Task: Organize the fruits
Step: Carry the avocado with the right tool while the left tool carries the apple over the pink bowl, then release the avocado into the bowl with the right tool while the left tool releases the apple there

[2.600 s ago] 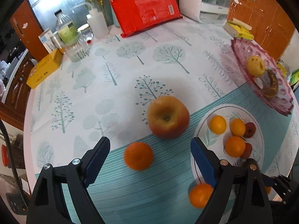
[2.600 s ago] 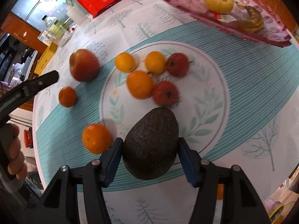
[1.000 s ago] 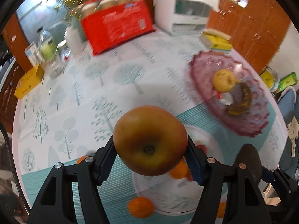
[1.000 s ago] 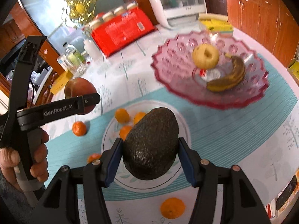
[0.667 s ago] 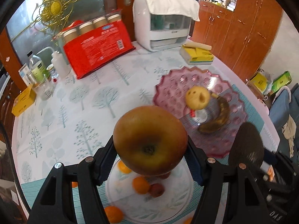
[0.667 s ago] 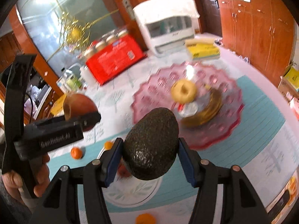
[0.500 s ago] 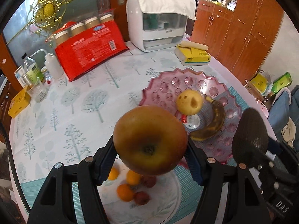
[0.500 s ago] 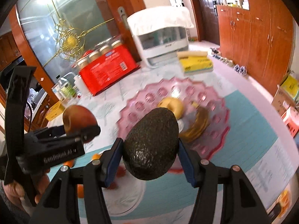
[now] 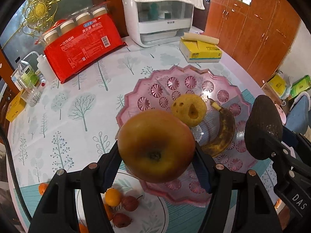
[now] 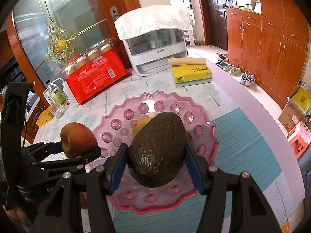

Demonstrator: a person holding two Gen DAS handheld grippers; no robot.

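My left gripper (image 9: pixel 156 163) is shut on a red-yellow apple (image 9: pixel 155 145), held in the air over the near left rim of the pink glass fruit dish (image 9: pixel 155 85). My right gripper (image 10: pixel 156 167) is shut on a dark avocado (image 10: pixel 158 151), also raised above the pink fruit dish (image 10: pixel 175 198). In the dish lie a yellow fruit (image 9: pixel 189 109) and a brown banana (image 9: pixel 223 134). In the right wrist view the apple (image 10: pixel 76 136) and the left gripper (image 10: pixel 81 150) show at the left. The avocado (image 9: pixel 262 126) shows at the right of the left wrist view.
A white plate (image 9: pixel 153 213) with small oranges (image 9: pixel 112 197) and red fruits (image 9: pixel 129 203) sits near the front. At the back stand a red pack of cups (image 9: pixel 81 46), a white appliance (image 9: pixel 159 13) and a yellow tissue pack (image 9: pixel 200 50). Bottles (image 9: pixel 29 75) line the left edge.
Both grippers have carried their fruit from above the white plate toward the pink dish. The dish now lies beneath both; the plate has dropped toward the bottom of the left wrist view.
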